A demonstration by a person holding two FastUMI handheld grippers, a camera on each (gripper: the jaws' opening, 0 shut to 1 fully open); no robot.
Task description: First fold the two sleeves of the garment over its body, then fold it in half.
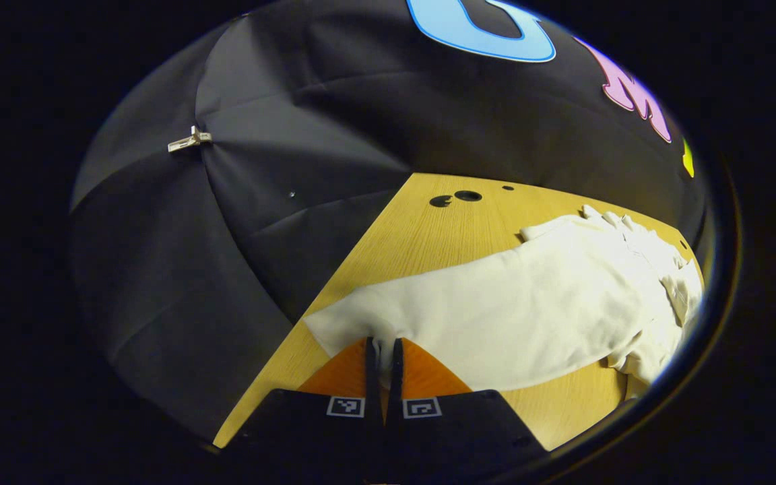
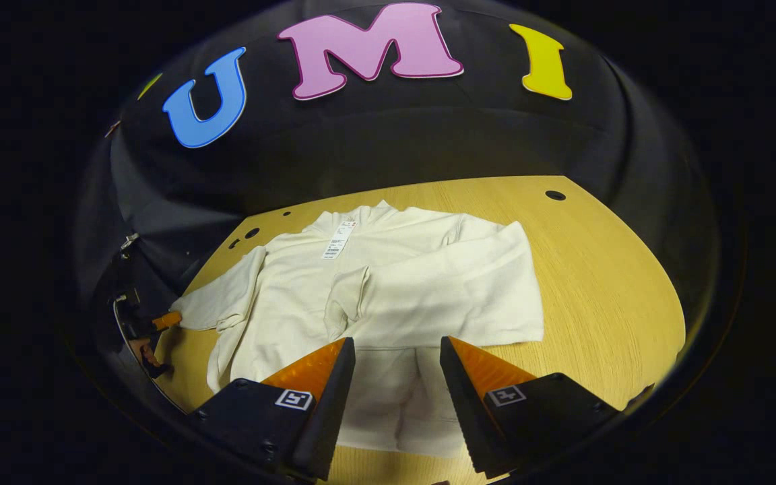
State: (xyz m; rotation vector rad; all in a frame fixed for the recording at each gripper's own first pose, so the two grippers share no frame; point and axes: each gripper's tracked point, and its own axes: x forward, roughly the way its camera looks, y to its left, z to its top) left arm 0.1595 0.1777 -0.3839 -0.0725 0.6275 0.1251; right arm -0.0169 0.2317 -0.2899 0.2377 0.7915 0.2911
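Observation:
A cream long-sleeved garment (image 2: 422, 269) lies flat on the wooden table (image 2: 603, 269), collar toward the back wall. One sleeve (image 2: 455, 303) is folded across the body. The other sleeve (image 2: 226, 296) still stretches out sideways to the left. In the left gripper view, my left gripper (image 1: 382, 343) is shut on the cuff end of that outstretched sleeve (image 1: 496, 310), low over the table. The right gripper view shows it too, small at the far left (image 2: 162, 322). My right gripper (image 2: 398, 343) hovers open above the garment's lower hem, nothing between its fingers.
The table (image 1: 422, 229) has small round holes near its back corners (image 1: 459, 197) (image 2: 555, 195). Black cloth walls close in on every side, with a pale clip (image 1: 189, 140) pinned on one. A paper tag (image 2: 339, 239) hangs at the collar. Bare wood lies right of the garment.

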